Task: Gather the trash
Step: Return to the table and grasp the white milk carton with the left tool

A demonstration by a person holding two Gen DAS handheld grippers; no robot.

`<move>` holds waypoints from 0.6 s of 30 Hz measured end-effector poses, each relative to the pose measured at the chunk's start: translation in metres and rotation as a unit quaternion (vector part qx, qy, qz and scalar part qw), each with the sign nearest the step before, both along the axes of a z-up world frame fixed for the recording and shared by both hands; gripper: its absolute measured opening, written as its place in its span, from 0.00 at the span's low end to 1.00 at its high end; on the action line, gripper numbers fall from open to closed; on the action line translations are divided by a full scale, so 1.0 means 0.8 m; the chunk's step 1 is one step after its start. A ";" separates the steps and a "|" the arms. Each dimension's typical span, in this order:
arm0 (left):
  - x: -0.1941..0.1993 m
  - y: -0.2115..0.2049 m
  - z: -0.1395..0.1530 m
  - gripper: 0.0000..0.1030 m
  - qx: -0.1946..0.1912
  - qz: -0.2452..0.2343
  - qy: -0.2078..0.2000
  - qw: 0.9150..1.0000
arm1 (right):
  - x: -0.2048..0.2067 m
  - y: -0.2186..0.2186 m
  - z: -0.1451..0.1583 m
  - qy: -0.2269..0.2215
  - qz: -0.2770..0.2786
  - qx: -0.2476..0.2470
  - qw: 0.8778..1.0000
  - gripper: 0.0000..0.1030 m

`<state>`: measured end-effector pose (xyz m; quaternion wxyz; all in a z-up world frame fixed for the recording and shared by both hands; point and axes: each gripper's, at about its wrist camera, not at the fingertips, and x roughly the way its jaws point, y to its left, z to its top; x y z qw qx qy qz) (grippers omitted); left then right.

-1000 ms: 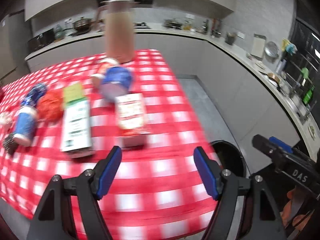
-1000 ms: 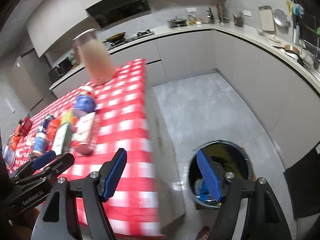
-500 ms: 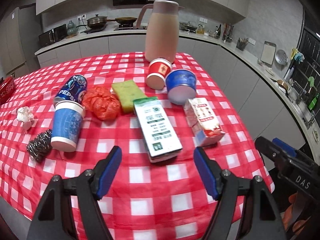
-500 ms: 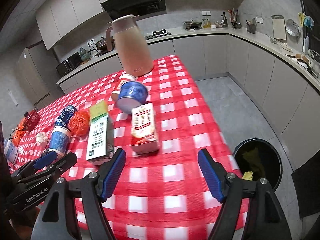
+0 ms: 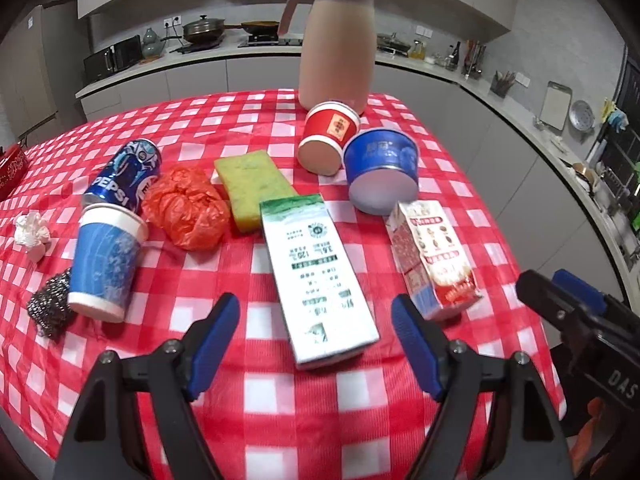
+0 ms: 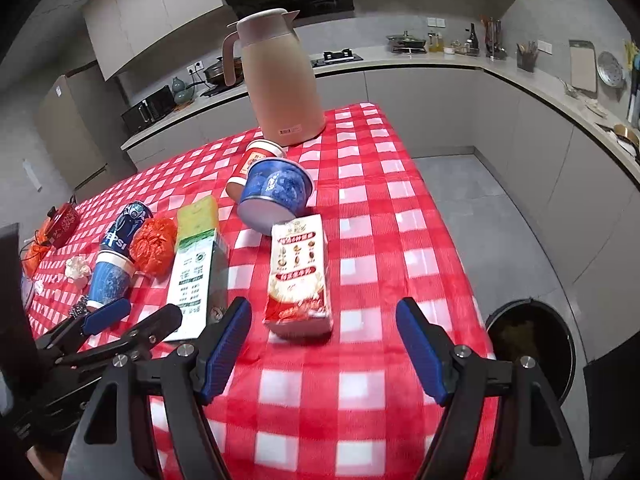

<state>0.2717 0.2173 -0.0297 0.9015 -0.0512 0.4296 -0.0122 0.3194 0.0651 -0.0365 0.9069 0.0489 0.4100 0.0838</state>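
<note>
A: From the left wrist view, the left claw (image 5: pixel 314 338) hangs released over the tabletop (image 5: pixel 320 408), its jaws having just spread a little wider, with nothing pressed between them. The green-and-white carton (image 5: pixel 318 278) lies flat just ahead, its near end between the blue pads.

B: So that carton looks like the step in hand. I'd lower squarely over its narrow sides and pinch near the middle (a flat carton can pivot if caught by a corner).

A: Right wrist view: the right claw (image 6: pixel 324 346) is also released and empty. The red-and-white carton (image 6: pixel 298 276) lies on its side just beyond the pads, the blue bowl (image 6: pixel 276 196) tipped behind it and touching it.

B: And the bin (image 6: pixel 530 354) stands on the floor off the tabletop's right edge. Take the carton's long sides, and lift clear of that bowl before swinging over.
</note>
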 end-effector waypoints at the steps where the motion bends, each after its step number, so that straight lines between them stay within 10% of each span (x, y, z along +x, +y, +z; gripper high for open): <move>1: 0.005 -0.002 -0.002 0.77 0.001 0.001 0.001 1.000 | 0.006 -0.002 -0.001 0.000 0.001 -0.001 1.000 0.74; 18: 0.046 0.017 -0.052 0.76 0.004 0.016 0.026 1.000 | 0.076 0.034 -0.043 0.033 0.038 0.005 0.999 0.74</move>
